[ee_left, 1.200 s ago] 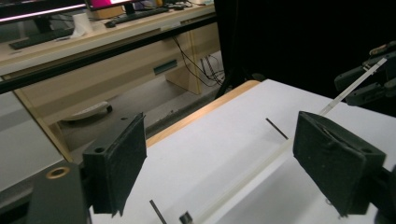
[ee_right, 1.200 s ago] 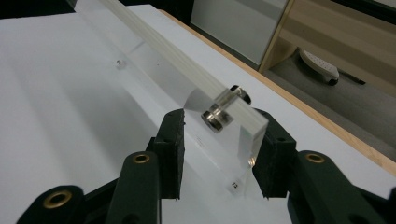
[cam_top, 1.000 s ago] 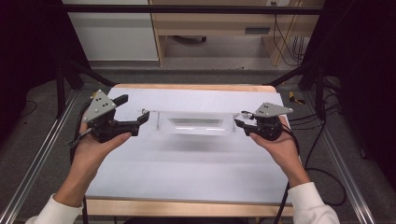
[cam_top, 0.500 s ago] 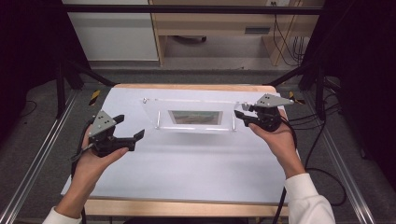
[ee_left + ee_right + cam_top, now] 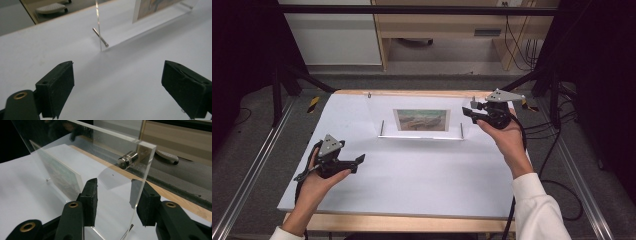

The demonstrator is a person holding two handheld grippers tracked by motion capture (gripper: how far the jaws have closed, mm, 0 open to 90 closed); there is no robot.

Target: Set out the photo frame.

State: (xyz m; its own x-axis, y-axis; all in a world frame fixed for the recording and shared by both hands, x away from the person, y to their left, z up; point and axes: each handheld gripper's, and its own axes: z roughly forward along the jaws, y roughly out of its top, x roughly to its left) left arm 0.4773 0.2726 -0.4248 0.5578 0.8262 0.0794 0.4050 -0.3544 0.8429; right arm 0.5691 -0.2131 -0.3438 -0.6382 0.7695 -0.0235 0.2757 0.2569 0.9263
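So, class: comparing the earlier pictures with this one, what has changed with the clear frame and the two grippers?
The acrylic frame went from flat to upright, raised by the right gripper. The left gripper let go, open, withdrawing toward the near table edge. The picture stays inside.

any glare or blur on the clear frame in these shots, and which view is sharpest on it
High view: the acrylic frame is nearly invisible apart from faint edges, with dark surroundings. Left gripper view: the frame's edge catches a thin bright glint, and the picture in it is soft. Right gripper view: sharpest, with reflections across the pane, the metal standoff crisp, and the right gripper straddling the edge.
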